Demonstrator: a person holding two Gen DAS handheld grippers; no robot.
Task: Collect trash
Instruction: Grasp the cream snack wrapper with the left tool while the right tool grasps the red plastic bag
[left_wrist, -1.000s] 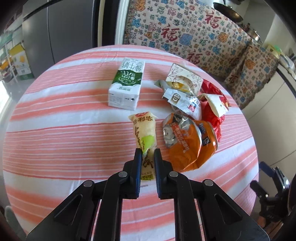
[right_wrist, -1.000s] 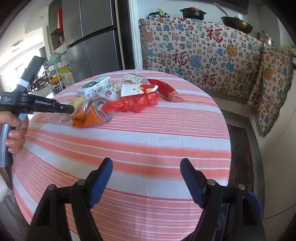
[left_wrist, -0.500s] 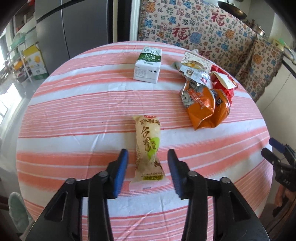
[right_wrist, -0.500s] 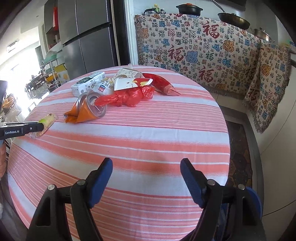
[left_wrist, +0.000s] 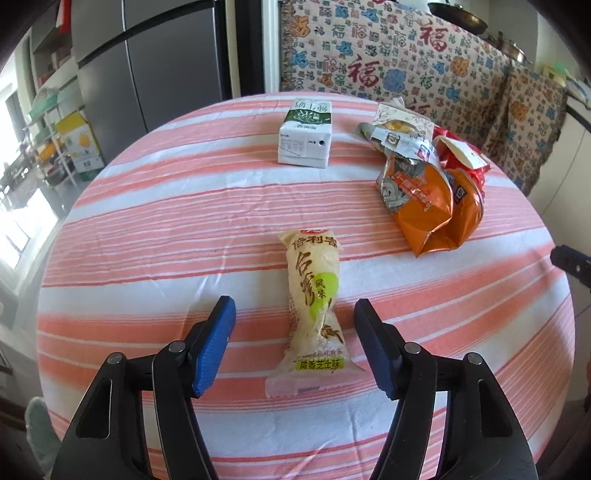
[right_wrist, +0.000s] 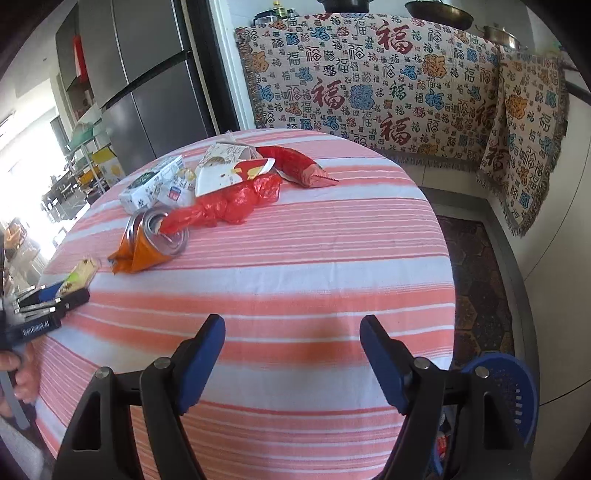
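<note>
The left gripper (left_wrist: 293, 341) is opening its jaws, the yellow snack wrapper (left_wrist: 314, 306) lying loose between them on the striped bench (left_wrist: 147, 221); re-closing off-centre risks pinching only film and cloth. The right gripper (right_wrist: 291, 358) is hanging wide and empty. Only its view is showing the blue basket (right_wrist: 513, 391) beside the bench.

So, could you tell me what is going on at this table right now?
A person with a gripper in each hand is clearing trash off a striped round table. The left gripper is opening its jaws around a yellow snack wrapper that lies flat on the cloth, untouched by the pads. The right gripper hovers open and empty. A milk carton, a crushed orange can and a red bag wait further back.
</note>
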